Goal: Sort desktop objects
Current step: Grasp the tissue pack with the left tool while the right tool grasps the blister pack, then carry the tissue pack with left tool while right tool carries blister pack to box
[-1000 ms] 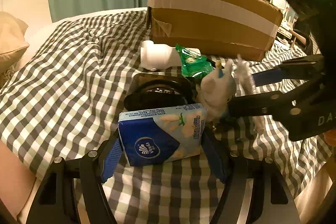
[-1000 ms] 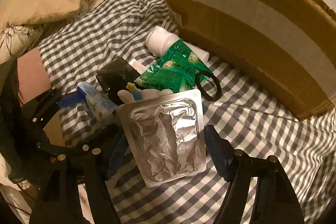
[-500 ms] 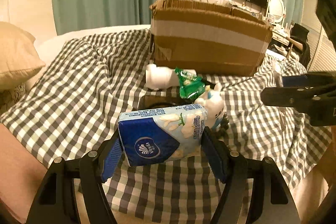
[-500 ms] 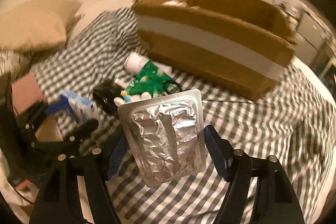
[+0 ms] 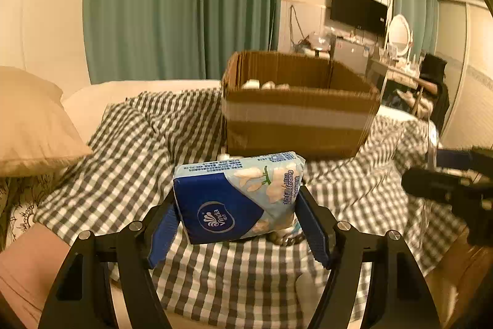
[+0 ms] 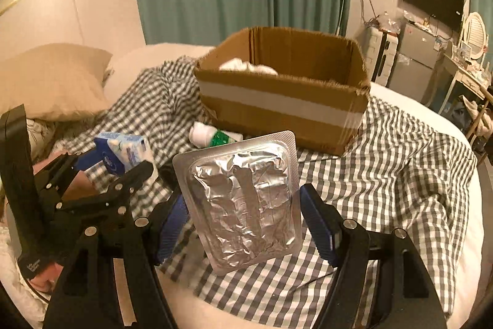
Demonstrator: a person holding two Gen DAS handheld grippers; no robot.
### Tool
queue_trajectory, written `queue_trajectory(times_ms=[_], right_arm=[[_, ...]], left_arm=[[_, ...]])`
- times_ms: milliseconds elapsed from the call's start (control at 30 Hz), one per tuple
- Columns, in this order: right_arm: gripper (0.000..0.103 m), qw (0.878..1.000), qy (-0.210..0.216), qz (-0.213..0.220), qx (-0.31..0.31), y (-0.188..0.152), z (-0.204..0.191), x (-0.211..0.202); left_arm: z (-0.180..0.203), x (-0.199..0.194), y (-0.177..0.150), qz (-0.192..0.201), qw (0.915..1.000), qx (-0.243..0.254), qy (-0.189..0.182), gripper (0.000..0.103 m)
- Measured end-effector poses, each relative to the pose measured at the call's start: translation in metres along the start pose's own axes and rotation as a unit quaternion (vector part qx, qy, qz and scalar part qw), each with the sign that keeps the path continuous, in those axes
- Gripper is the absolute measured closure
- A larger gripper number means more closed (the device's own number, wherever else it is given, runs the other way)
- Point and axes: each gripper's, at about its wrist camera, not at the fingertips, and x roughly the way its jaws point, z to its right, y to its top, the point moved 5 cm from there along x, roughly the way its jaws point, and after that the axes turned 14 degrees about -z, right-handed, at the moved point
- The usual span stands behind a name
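Note:
My left gripper (image 5: 237,218) is shut on a blue Vinda tissue pack (image 5: 237,196) and holds it above the checked cloth, in front of the cardboard box (image 5: 295,116). My right gripper (image 6: 243,215) is shut on a silver foil blister pack (image 6: 243,202), held up in front of the same box (image 6: 283,104). The box is open and has white things inside. The left gripper with the tissue pack (image 6: 123,153) shows at the left of the right wrist view. A white bottle with a green label (image 6: 212,136) lies by the box's near wall.
A checked cloth (image 6: 385,174) covers the bed. A beige pillow (image 5: 30,125) lies at the left. Green curtains hang behind the bed. A TV and a dresser with a mirror (image 5: 397,36) stand at the far right. The right gripper (image 5: 453,184) is at the right edge.
Both grippers have risen from the pile of objects with their loads. The box's open top has come into view, and the objects on the cloth have dropped low or out of sight.

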Motion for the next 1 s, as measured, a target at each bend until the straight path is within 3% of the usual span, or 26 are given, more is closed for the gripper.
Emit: queue_trajectory(times_ms=[533, 767, 1000], right_arm=[[0.032, 0.998, -0.009, 0.063, 0.009, 0.039, 0.009, -0.058], [0.032, 0.996, -0.005, 0.088, 0.027, 0.07, 0.028, -0.072], [0.032, 0.993, 0.005, 0.1, 0.059, 0.1, 0.054, -0.06]], left_arm=[[0.035, -0.054, 0.077, 0.071, 0.9963, 0.049, -0.008, 0.03], [0.047, -0.054, 0.116, 0.088, 0.9937, 0.069, -0.005, 0.03], [0.054, -0.034, 0.145, 0.089, 0.9933, 0.073, -0.009, 0.03]])
